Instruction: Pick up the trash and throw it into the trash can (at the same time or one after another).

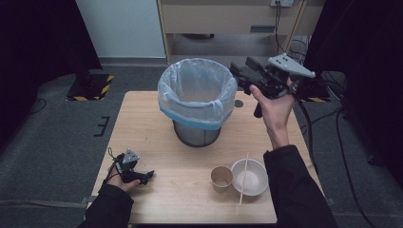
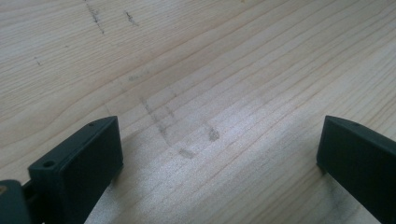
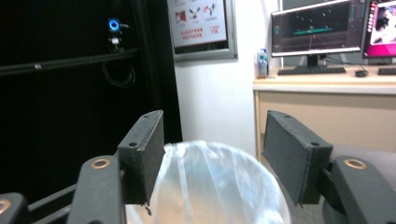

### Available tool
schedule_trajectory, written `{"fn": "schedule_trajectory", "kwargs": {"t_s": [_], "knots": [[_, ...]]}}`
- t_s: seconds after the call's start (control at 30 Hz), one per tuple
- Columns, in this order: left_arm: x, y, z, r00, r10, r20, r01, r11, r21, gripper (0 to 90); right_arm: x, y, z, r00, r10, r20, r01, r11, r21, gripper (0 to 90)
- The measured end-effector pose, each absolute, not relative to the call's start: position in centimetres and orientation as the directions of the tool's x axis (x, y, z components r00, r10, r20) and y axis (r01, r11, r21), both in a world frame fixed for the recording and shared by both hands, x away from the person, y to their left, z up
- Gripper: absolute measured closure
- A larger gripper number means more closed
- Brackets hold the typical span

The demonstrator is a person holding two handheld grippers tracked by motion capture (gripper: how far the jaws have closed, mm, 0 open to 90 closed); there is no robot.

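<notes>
A mesh waste bin point(image 1: 197, 97) lined with a clear plastic bag stands at the back middle of the wooden table point(image 1: 142, 123). My right gripper point(image 1: 239, 72) is held in the air at the bin's right rim, pointing left toward it. In the right gripper view its jaws point(image 3: 212, 154) stand open with nothing between them, and the bag's rim point(image 3: 210, 186) lies just below and beyond them. My left gripper point(image 1: 148, 175) rests on the table at the front left. In the left gripper view it is open point(image 2: 219, 154) over bare wood.
A brown paper cup point(image 1: 221, 178) and a white bowl point(image 1: 250, 176) stand at the front right, with a thin wooden stick point(image 1: 244, 178) lying across the bowl. Behind the table are a desk with monitors point(image 3: 317, 28) and black curtains.
</notes>
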State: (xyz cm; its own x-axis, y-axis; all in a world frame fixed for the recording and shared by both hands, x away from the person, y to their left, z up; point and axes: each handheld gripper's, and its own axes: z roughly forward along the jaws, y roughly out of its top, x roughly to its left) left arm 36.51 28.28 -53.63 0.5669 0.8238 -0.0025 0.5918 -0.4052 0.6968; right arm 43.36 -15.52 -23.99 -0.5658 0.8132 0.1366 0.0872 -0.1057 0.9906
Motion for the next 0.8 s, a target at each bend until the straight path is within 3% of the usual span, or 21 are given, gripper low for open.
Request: {"fn": "schedule_trajectory", "kwargs": {"t_s": [0.2, 0.57, 0.8], "knots": [[36.5, 28.3, -53.6, 0.566, 0.824, -0.003, 0.593, -0.405, 0.696, 0.0, 40.1, -18.0, -27.2, -0.521, 0.845, 0.124, 0.13, -0.066, 0.989, 34.8], [36.4, 28.2, -53.6, 0.56, 0.828, -0.002, 0.596, -0.401, 0.695, 0.0, 35.7, -21.8, -34.4, -0.44, 0.877, 0.194, 0.269, -0.078, 0.96, 31.2], [36.4, 28.2, -53.6, 0.559, 0.829, -0.002, 0.597, -0.4, 0.696, 0.0, 34.0, -22.9, -37.9, -0.392, 0.902, 0.18, 0.341, -0.039, 0.939, 32.8]]}}
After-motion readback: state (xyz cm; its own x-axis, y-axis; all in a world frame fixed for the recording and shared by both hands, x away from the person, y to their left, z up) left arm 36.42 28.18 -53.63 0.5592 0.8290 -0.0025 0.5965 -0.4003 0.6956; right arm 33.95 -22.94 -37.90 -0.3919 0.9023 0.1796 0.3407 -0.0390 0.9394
